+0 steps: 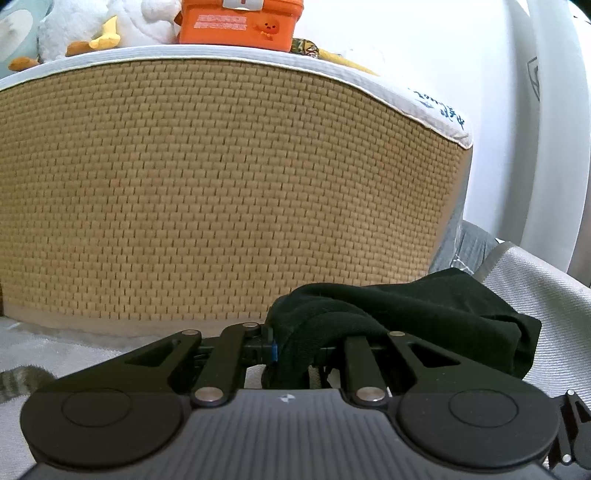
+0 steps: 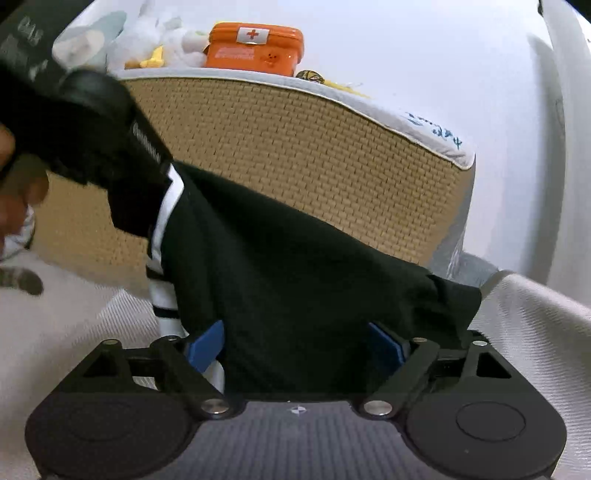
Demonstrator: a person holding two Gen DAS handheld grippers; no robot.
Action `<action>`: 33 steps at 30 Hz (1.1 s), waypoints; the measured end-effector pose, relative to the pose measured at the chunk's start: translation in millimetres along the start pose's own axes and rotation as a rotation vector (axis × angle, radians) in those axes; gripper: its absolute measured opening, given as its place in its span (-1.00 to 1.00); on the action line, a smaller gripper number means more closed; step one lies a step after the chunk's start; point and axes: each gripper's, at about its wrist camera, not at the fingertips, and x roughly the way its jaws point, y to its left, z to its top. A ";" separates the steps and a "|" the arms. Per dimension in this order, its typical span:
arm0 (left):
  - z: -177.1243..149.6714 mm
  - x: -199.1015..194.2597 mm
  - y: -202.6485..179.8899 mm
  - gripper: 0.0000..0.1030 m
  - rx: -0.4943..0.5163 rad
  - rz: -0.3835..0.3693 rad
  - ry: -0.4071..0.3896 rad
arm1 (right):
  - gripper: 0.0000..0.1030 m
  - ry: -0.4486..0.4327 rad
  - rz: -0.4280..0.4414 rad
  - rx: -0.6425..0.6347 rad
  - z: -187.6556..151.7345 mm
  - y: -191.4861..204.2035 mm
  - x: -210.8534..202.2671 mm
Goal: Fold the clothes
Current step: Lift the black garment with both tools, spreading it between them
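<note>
Left gripper: jaws closed down on a bunched fold of the black garment. Cloth wraps over the jaw tips and trails off to the right of them, ending in a folded edge lying on the white bedsheet.

Right gripper: jaws spread wide with the black garment draped between them, blue pads visible either side of the cloth. Pads look apart from each other, with the fabric hanging loose between them. Whether the right jaws actually pinch the cloth I cannot tell.

In the right wrist view the garment stretches up and to the left of the jaws, to where the left gripper holds it raised. A white-and-black striped trim runs along its left edge, down toward the left pad.

Straight ahead of both jaws: a woven tan mattress side with white top edging. On top sit an orange first-aid box and a white plush toy.
</note>
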 end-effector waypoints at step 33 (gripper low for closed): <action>20.0 -85.7 59.6 -0.69 -0.123 0.059 -0.095 | -0.87 -0.003 -0.009 -0.118 52.2 22.6 -49.6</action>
